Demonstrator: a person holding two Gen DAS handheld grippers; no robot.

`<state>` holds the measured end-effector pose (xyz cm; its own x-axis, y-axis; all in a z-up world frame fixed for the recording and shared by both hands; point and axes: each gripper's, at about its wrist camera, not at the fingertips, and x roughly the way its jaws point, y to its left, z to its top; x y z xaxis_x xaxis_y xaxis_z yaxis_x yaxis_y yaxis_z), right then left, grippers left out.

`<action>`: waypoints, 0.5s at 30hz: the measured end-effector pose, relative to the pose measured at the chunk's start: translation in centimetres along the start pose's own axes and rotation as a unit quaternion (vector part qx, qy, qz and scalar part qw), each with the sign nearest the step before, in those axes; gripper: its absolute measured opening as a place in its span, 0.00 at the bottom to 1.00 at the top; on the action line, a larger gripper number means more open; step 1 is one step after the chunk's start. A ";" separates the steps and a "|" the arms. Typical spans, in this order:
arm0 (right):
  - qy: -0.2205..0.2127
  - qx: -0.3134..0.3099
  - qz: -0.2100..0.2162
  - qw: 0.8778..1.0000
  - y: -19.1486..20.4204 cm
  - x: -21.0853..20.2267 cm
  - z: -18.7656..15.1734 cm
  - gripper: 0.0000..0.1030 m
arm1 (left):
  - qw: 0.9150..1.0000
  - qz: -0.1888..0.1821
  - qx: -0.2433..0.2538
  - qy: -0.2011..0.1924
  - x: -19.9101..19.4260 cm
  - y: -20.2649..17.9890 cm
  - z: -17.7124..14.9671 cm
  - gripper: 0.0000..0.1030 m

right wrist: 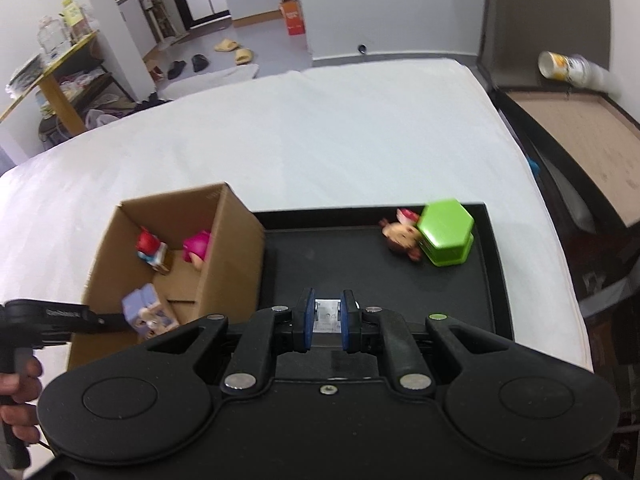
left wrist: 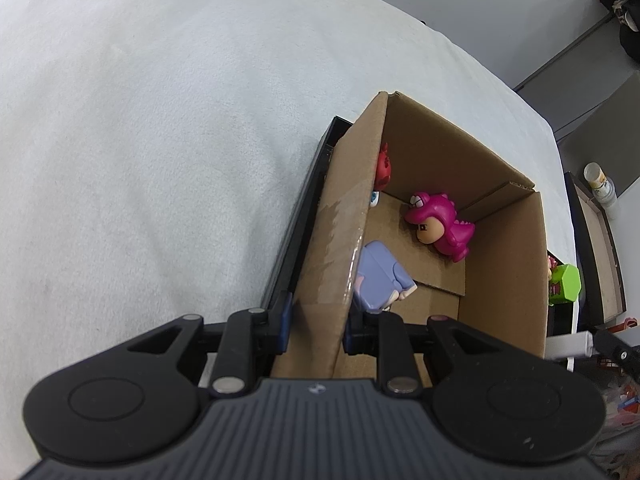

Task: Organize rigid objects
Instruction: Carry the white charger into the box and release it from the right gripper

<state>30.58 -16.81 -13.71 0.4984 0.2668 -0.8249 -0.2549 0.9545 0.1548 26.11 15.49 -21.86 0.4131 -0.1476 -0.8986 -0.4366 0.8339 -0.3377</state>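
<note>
My left gripper (left wrist: 316, 328) is shut on the near wall of an open cardboard box (left wrist: 504, 248). Inside the box lie a pink dinosaur figure (left wrist: 440, 228), a purple figure (left wrist: 378, 276) and a red figure (left wrist: 385, 164). The box stands on the left part of a black tray (right wrist: 340, 268). My right gripper (right wrist: 327, 312) hovers over the tray's near edge, shut on a small white block (right wrist: 327, 320). At the tray's far right corner sit a green hexagonal box (right wrist: 446, 236) and a small doll (right wrist: 400, 234) beside it.
The tray rests on a white bed sheet (right wrist: 320, 132). A dark-framed wooden board (right wrist: 580, 140) with a tipped cup (right wrist: 568, 66) runs along the right side. A hand (right wrist: 16, 392) holds the left gripper's handle. Shelves and slippers are far behind.
</note>
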 end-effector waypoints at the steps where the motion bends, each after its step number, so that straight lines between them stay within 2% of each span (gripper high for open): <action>1: -0.001 -0.002 0.001 1.000 0.3 -0.1 0.2 0.13 | 1.000 -0.001 0.000 0.000 0.0 0.0 0.0 0.22; 15: -0.026 -0.038 0.028 0.999 5.8 -0.9 3.7 0.13 | 1.000 -0.008 0.000 -0.002 0.0 0.3 -0.1 0.23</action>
<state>31.78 -11.03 -10.07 0.5226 0.3279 -0.7870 -0.3453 0.9254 0.1563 25.84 15.70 -21.98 0.4230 -0.1592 -0.8920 -0.4301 0.8312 -0.3523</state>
